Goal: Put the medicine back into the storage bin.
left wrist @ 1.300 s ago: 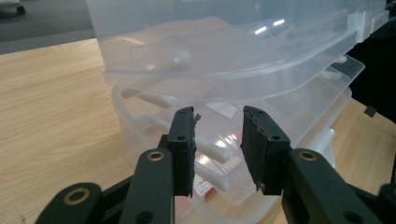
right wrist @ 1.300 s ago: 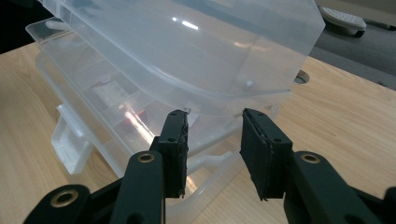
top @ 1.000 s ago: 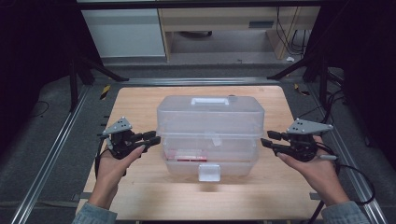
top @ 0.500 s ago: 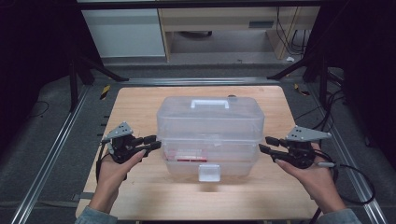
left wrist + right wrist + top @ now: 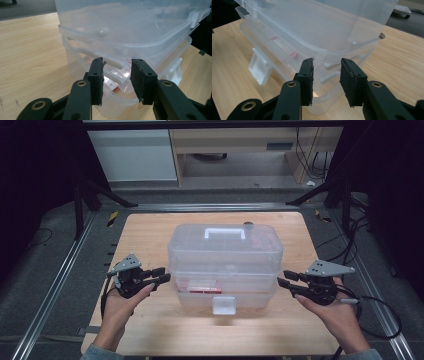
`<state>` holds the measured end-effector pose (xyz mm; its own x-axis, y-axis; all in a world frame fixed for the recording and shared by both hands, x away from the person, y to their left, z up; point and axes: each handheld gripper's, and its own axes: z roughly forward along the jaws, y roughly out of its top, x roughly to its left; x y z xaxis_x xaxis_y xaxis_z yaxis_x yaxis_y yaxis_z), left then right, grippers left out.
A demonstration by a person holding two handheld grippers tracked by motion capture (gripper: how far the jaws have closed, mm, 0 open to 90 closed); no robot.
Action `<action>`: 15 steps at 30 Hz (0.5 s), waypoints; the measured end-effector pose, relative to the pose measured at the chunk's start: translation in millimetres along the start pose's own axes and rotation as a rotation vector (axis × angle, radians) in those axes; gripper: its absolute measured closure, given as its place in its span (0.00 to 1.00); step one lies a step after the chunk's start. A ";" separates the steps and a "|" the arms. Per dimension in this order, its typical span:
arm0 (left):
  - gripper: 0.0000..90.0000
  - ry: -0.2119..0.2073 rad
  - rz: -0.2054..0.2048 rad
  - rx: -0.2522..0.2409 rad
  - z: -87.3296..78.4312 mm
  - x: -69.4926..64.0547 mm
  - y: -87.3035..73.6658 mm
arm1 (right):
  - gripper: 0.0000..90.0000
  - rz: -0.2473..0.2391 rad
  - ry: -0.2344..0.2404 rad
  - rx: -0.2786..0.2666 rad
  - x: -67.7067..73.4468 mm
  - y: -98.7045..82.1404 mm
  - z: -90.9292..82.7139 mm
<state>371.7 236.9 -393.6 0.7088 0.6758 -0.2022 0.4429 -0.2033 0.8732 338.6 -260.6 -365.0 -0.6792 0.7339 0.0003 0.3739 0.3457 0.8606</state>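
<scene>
Left claw (image 5: 161, 276) sits parted just off the clear storage box (image 5: 225, 265); right claw (image 5: 286, 279), jaws just narrowing on nothing, faces its opposite end.

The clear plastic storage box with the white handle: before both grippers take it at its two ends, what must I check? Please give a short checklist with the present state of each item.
1. Clear plastic storage box stands upright and whole on the wooden table: ok.
2. White front latch is closed: cannot tell.
3. Left gripper is open, nothing between the jaws: ok.
4. Right gripper is open with nothing between the jaws, which have just been closing a little: ok.
5. Each gripper faces one end of the box at lower-tier height: ok.
6. Pads touch the box: not ok, both are apart from it.
</scene>
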 end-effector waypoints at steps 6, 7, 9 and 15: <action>0.69 0.005 0.005 0.007 -0.8 -1.5 -2.8 | 0.71 0.003 -0.014 -0.008 0.0 -2.3 -6.8; 0.69 0.006 0.004 0.009 -1.2 -1.2 -3.5 | 0.71 0.002 -0.023 -0.004 -0.4 -4.6 -8.9; 0.69 0.007 0.001 0.012 -1.9 -0.2 -5.6 | 0.71 0.002 -0.027 -0.001 -0.6 -5.6 -9.6; 0.68 0.008 -0.007 0.014 -4.0 2.6 -8.8 | 0.69 0.024 -0.049 0.006 -5.5 -15.1 -12.0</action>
<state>367.4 243.3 -400.0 0.7016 0.6826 -0.2044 0.4550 -0.2084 0.8658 329.1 -276.8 -371.9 -0.6378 0.7702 -0.0041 0.3938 0.3306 0.8577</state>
